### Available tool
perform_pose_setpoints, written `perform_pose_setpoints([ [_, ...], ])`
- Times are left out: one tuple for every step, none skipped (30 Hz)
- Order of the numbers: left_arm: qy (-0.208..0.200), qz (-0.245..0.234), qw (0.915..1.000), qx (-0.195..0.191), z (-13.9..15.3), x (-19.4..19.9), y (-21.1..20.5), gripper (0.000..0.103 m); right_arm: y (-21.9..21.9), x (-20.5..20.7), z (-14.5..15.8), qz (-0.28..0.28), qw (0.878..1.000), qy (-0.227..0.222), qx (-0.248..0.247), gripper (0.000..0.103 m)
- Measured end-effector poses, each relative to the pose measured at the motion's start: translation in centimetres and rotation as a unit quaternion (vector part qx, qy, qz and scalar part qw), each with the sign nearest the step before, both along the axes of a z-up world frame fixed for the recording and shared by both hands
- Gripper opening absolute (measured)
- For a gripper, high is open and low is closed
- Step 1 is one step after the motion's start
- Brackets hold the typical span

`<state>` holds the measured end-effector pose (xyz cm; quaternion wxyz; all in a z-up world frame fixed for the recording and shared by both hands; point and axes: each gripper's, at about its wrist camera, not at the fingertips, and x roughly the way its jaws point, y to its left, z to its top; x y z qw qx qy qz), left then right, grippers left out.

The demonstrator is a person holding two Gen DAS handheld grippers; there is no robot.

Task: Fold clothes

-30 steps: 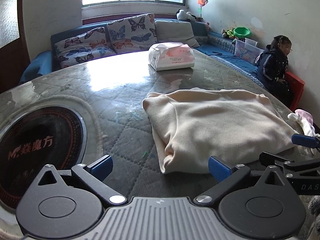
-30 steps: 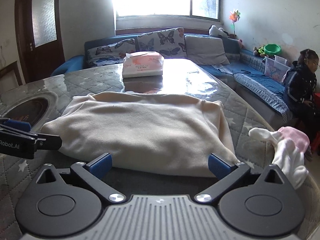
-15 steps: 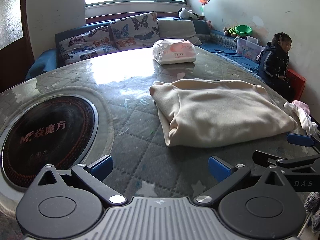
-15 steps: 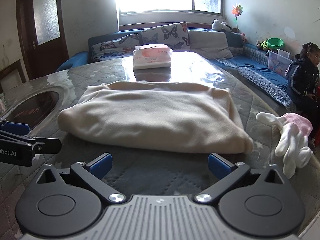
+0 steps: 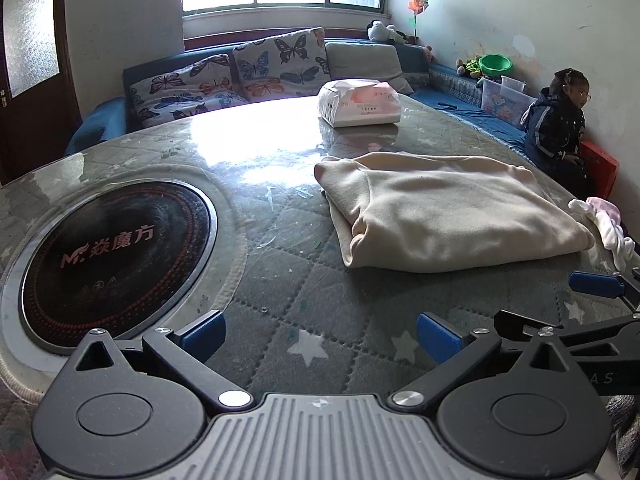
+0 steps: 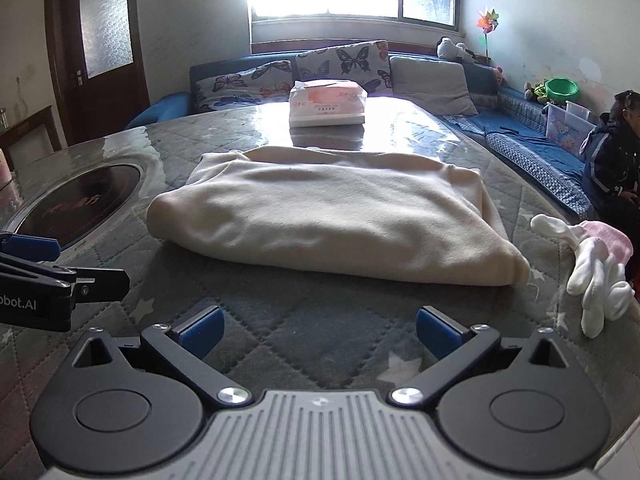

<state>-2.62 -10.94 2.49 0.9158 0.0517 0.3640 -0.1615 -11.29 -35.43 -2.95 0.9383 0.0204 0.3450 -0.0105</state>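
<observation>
Both grippers, left (image 5: pixel 318 336) and right (image 6: pixel 318 332), pulled back from our folded sweater (image 6: pixel 332 216); fingers wide, empty.

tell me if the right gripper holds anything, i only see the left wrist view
observer: no, the right gripper is open and empty, short of the folded cream garment
operator: do the white gloves touch it
observer: no, the white gloves lie apart from its right corner
operator: where's my left gripper
observer: the left gripper hovers off the garment's left near corner, not touching
</observation>
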Motion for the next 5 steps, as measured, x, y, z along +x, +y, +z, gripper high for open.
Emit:
perform_pose_setpoints([
  [-0.002, 0.001, 1.0000, 0.000, 0.03, -0.13, 0.09, 0.103, 0.07, -0.12, 0.02, 0.001, 1.000, 0.000, 0.000, 0.103],
  [-0.004, 0.002, 1.0000, 0.000, 0.06, -0.26, 0.18, 0.103, 0.13, -0.23, 0.03, 0.002, 1.000, -0.001, 0.000, 0.103],
  [-0.007, 0.003, 1.0000, 0.000, 0.10, -0.38, 0.25, 0.103, 0.21, -0.32, 0.03, 0.003, 1.000, 0.000, -0.001, 0.103],
  [-0.009, 0.004, 0.9999, 0.001, 0.15, -0.49, 0.30, 0.103, 0.29, -0.38, 0.02, 0.003, 1.000, 0.000, -0.001, 0.103],
  [-0.010, 0.004, 0.9999, 0.002, 0.20, -0.57, 0.38, 0.103, 0.38, -0.44, 0.01, 0.004, 1.000, 0.000, -0.002, 0.103],
])
